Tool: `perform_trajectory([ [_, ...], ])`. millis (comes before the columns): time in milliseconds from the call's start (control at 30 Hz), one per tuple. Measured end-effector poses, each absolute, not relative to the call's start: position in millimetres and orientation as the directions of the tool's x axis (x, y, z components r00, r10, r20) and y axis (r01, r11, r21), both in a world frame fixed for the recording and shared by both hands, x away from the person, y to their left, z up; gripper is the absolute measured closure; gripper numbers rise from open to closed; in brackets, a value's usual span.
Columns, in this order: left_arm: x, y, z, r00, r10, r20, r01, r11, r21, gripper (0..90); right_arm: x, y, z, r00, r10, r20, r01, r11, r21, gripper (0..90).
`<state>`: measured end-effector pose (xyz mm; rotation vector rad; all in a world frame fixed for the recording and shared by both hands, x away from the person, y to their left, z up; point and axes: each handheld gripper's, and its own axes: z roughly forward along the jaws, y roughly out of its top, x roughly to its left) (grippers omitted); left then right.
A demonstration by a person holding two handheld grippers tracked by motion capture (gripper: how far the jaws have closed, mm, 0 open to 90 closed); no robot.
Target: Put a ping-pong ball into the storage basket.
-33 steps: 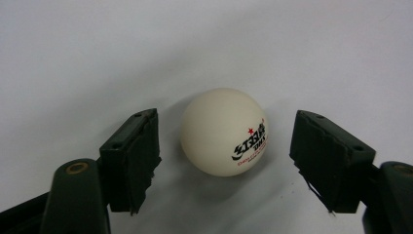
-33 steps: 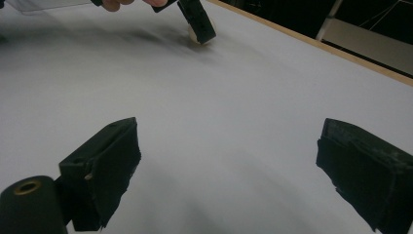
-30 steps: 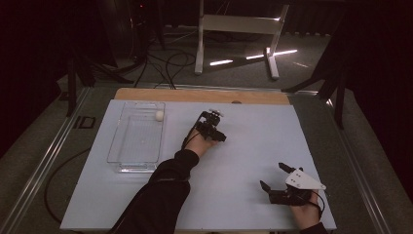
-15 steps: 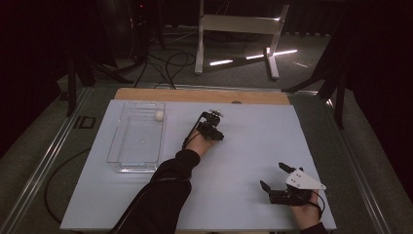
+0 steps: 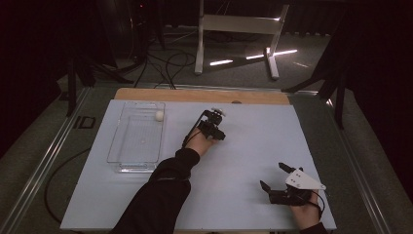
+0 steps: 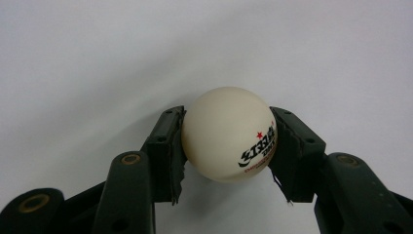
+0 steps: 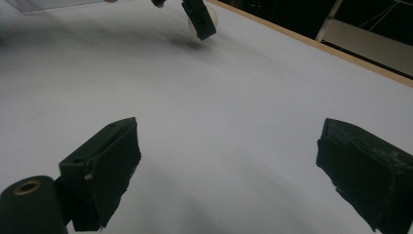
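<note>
Left gripper [image 6: 226,146] jaws just closed onto table tennis ball [image 6: 229,134] mid-table, right of clear tray [image 5: 119,161] with another ball [image 5: 159,115]; grasp secured, tray drop likely next; right gripper [image 7: 234,170] wide open, empty, resting near table edge

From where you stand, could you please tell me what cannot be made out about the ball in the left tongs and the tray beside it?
- Ball, left gripper view: the small red print under the logo is too small to read.
- Ball's sides: covered by the pads of the left tongs.
- Ball, right gripper view: a black jaw in front covers most of it.
- Clear tray, high view: the speck inside is too small to name.
</note>
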<state>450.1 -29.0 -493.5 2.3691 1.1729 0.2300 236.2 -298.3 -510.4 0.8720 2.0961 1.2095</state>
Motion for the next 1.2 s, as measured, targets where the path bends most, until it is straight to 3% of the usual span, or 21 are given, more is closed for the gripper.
perform_trajectory([
  [1200, 414.7, -17.8, -461.1, 0.756, 0.651, -0.061, 0.605, -0.660, 0.446, 52.0, 237.2, -297.3, -511.8, -0.629, 0.764, -0.145, 0.262, 0.384, 0.885, 8.5],
])
